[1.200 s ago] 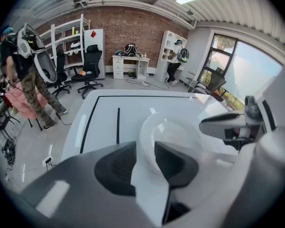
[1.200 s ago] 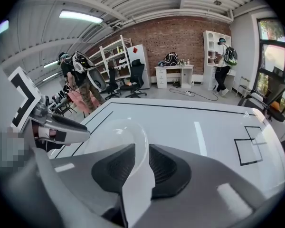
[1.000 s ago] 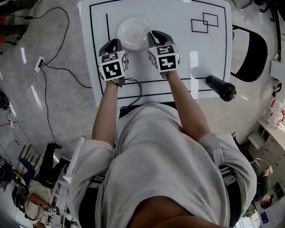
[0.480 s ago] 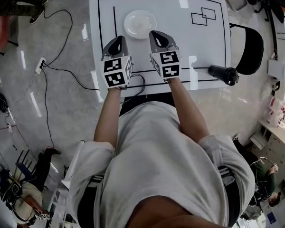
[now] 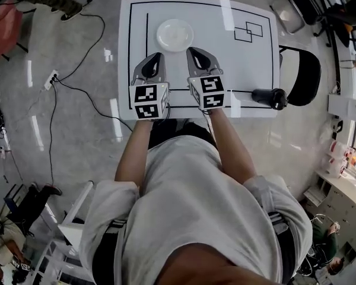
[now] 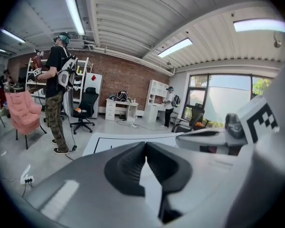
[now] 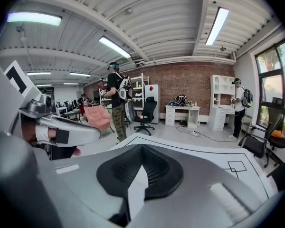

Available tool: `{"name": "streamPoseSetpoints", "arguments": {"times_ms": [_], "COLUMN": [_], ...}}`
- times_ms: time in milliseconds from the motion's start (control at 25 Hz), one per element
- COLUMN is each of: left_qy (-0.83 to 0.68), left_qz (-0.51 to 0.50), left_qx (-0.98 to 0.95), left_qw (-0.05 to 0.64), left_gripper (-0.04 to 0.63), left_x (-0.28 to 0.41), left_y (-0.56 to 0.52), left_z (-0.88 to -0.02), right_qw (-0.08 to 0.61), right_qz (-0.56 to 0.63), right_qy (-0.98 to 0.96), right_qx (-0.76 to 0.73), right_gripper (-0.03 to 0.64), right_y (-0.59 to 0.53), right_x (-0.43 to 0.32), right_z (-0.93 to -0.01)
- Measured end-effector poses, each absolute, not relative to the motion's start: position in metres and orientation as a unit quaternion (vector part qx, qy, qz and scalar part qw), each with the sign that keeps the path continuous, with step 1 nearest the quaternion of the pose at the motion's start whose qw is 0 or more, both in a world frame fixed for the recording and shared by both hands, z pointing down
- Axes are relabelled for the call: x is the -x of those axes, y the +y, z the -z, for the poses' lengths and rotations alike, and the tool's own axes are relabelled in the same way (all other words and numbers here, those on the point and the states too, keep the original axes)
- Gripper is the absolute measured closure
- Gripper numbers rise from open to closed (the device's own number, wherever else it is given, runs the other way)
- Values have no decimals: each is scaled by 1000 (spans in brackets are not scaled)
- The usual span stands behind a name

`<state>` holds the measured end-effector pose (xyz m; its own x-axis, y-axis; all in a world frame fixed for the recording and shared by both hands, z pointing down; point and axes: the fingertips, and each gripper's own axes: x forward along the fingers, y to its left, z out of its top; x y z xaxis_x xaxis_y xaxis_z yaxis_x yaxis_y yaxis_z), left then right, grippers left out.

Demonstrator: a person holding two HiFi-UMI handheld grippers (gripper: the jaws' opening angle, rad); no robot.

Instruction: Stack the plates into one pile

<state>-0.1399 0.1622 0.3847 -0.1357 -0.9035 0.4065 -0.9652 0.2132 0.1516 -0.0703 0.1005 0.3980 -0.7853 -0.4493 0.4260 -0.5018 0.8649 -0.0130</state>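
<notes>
Head view: plates (image 5: 174, 35) are seen as one white round pile on the far part of the white table (image 5: 255, 64), inside the black outline; the count cannot be told. Left gripper (image 5: 155, 57) and right gripper (image 5: 193, 51) are held side by side on the near side of the pile, apart from it. A black cylinder (image 5: 268, 97) is laid at the table's near right edge. Left gripper view: jaws are pressed together at the tips with nothing pinched. The table's outlined corner is seen beyond them, and a standing person (image 6: 57, 89) and a pink armchair (image 6: 23, 115) further off. Right gripper view: jaws are likewise pressed together and empty. The table's drawn squares are seen ahead to the right, with the left gripper alongside at the left.
</notes>
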Motion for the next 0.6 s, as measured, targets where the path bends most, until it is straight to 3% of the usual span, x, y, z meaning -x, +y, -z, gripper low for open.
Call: {"name": "streamPoseSetpoints", "arguments": {"times_ms": [600], "left_qy": [-800], "left_qz": [-25], "left_qx": [-596], "left_qw": [59], "left_gripper": [593], "left_x": [36], "left_y": [216], "left_z": [-296], "right_qw": [49], "right_qz": [12], "right_qy": [-973], "right_qx": [-225], "right_gripper": [618], "right_y": [152], "right_x": [-39], "right_z": [-281]}}
